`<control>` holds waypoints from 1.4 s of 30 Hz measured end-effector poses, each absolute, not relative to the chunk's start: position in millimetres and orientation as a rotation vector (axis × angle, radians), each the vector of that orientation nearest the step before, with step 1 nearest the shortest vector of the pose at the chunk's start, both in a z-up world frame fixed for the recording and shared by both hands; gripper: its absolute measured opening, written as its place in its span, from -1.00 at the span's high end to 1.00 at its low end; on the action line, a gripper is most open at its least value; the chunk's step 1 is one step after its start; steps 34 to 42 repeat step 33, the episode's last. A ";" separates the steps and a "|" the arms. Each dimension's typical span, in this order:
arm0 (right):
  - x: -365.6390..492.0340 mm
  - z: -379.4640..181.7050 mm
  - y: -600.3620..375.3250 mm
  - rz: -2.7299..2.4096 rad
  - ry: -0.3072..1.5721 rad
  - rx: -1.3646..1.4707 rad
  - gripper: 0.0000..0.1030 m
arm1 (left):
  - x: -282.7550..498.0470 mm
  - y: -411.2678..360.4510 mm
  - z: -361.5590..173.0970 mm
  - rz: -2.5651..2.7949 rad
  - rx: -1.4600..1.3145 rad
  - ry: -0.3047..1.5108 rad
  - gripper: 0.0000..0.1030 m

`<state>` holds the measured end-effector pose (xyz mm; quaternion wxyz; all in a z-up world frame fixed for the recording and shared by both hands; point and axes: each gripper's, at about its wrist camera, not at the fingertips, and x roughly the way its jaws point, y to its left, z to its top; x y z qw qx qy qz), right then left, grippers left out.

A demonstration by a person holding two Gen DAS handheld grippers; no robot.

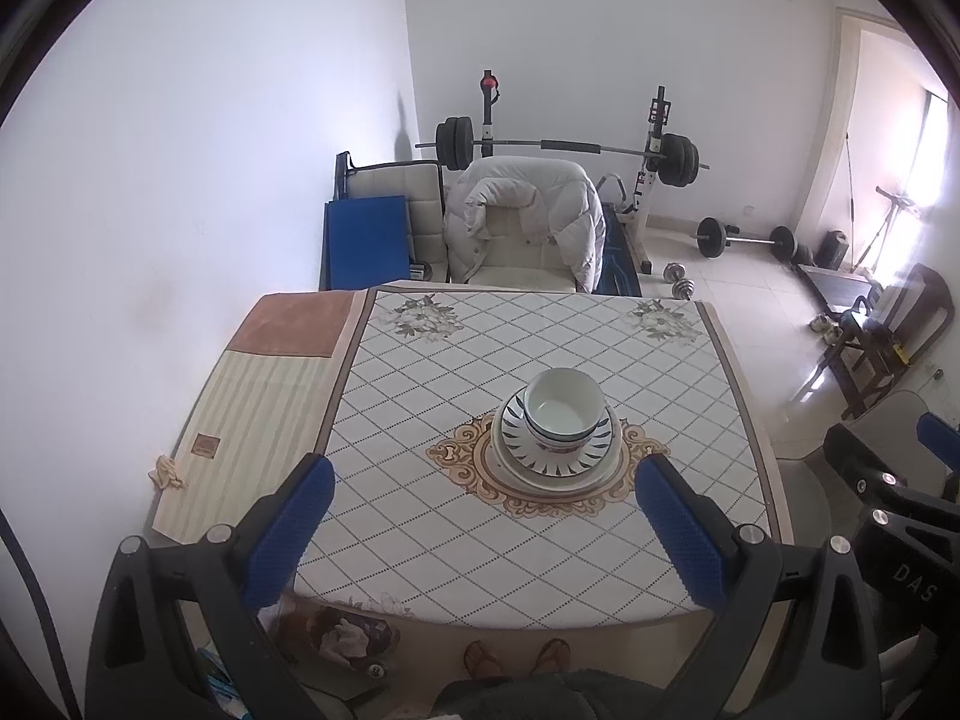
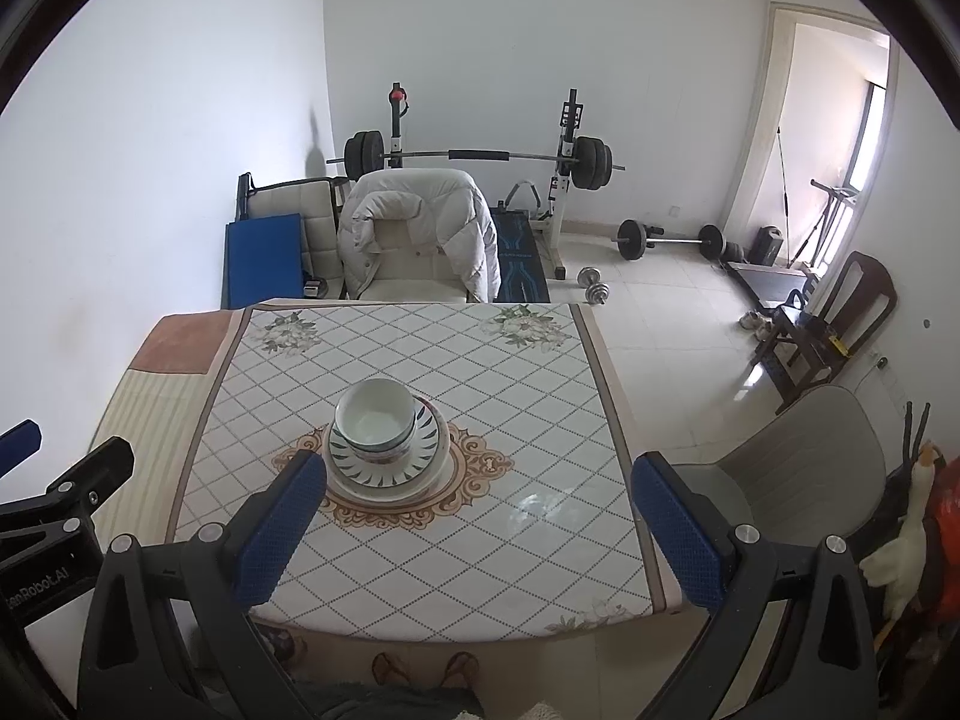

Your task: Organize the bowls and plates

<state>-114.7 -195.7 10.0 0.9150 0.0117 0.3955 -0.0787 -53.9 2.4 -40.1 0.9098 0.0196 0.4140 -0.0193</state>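
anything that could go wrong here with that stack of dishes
1. The bowls sit nested on the plates as one tall stack; gripping only the top bowl might drag or tip the one beneath.
2. The stack rests on a glossy tablecloth, so a sideways nudge from the open left gripper or right gripper could slide it.
3. The plates lie flat and nested, leaving little rim for the fingers to catch.
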 end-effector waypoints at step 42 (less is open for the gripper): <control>-103.7 7.1 -188.1 -0.140 0.838 0.007 -1.00 | -49.2 11.0 -43.1 -0.043 0.050 0.855 -1.00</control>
